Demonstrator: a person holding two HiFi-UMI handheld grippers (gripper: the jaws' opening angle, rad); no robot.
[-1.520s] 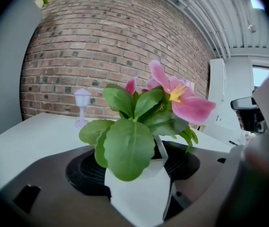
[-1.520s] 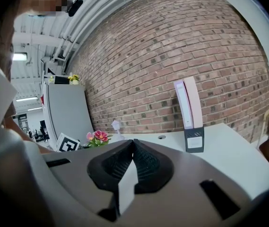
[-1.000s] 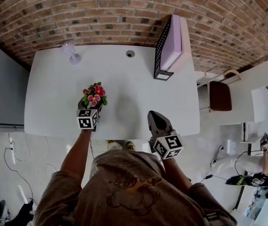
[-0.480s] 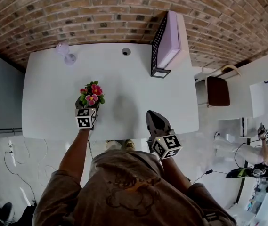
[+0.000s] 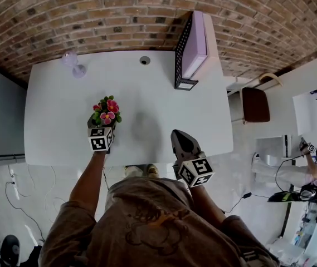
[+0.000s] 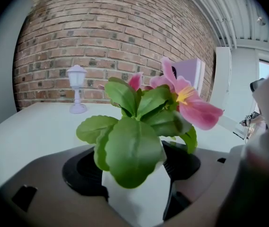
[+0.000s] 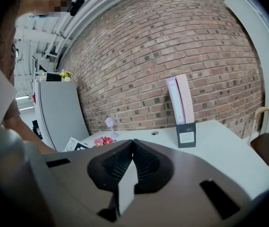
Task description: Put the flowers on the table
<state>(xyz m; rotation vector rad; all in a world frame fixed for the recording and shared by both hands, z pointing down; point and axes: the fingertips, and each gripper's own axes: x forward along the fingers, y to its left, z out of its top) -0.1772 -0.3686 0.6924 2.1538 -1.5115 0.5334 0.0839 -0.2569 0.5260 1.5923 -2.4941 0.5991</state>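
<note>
Head view: left gripper [image 5: 101,130] grips the flowers [image 5: 106,110], jaws hidden beneath them; right gripper [image 5: 179,136] closed, empty.

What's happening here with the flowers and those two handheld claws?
A person stands at a white table with a claw tool in each hand. The left claw is shut on a small pot of pink flowers, near the table's front edge. Whether the pot touches the tabletop can't be told. The right claw is shut and empty, near the same edge.
</note>
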